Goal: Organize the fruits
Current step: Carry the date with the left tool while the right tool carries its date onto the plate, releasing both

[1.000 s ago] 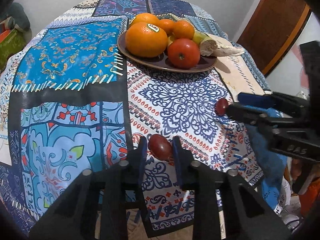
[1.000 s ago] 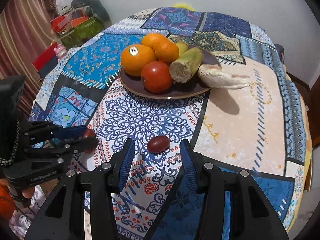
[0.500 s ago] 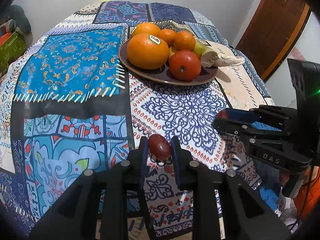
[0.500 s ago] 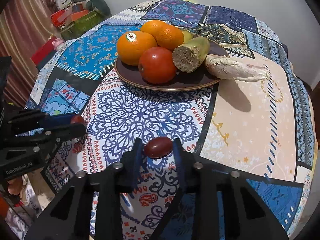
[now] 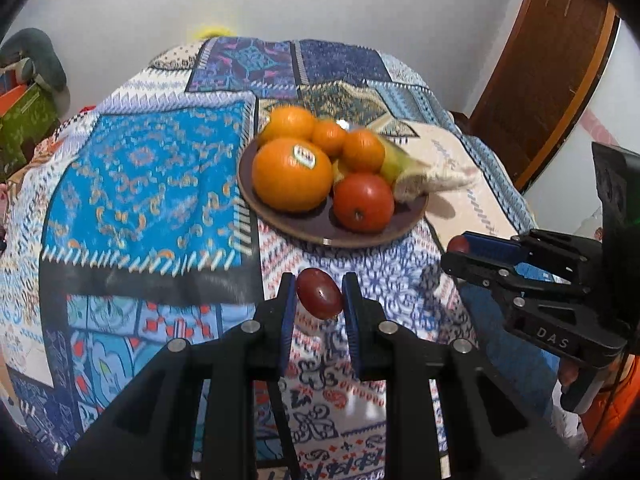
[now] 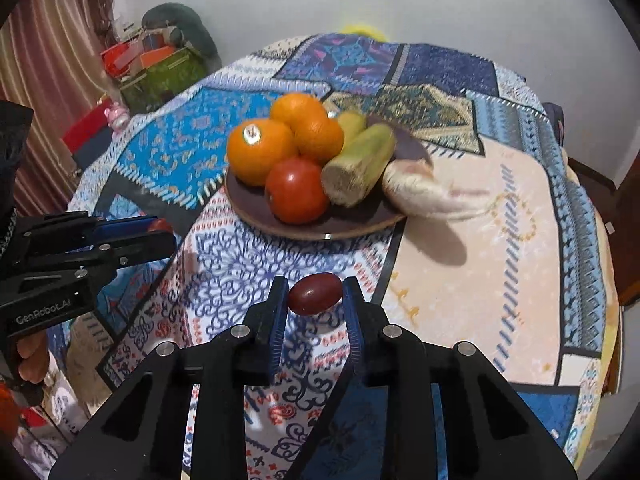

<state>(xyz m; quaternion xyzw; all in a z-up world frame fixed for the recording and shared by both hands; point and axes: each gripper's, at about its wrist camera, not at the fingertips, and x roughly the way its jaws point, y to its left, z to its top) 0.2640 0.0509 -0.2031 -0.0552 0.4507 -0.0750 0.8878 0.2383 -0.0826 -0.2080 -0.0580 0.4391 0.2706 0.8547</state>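
Observation:
My left gripper [image 5: 319, 294] is shut on a small dark red fruit [image 5: 319, 293] and holds it above the patterned tablecloth. My right gripper [image 6: 315, 295] is shut on a second dark red fruit [image 6: 315, 294], also lifted. Each gripper shows in the other's view: the right one [image 5: 460, 252] at the right, the left one [image 6: 162, 234] at the left. Ahead lies a brown plate [image 5: 304, 228] with several oranges [image 5: 293, 175], a red tomato [image 5: 363, 202] and green corn [image 6: 360, 164]. The plate also shows in the right wrist view [image 6: 360, 222].
A pale husked piece [image 6: 430, 194] lies half off the plate's right side. The round table [image 5: 140, 184] drops away at its edges. Boxes and clutter [image 6: 156, 68] stand at the far left, a wooden door [image 5: 548, 64] at the far right.
The right gripper has closed on its red fruit, which lay on the cloth. Both grippers have lifted their fruits and tilted up toward the plate.

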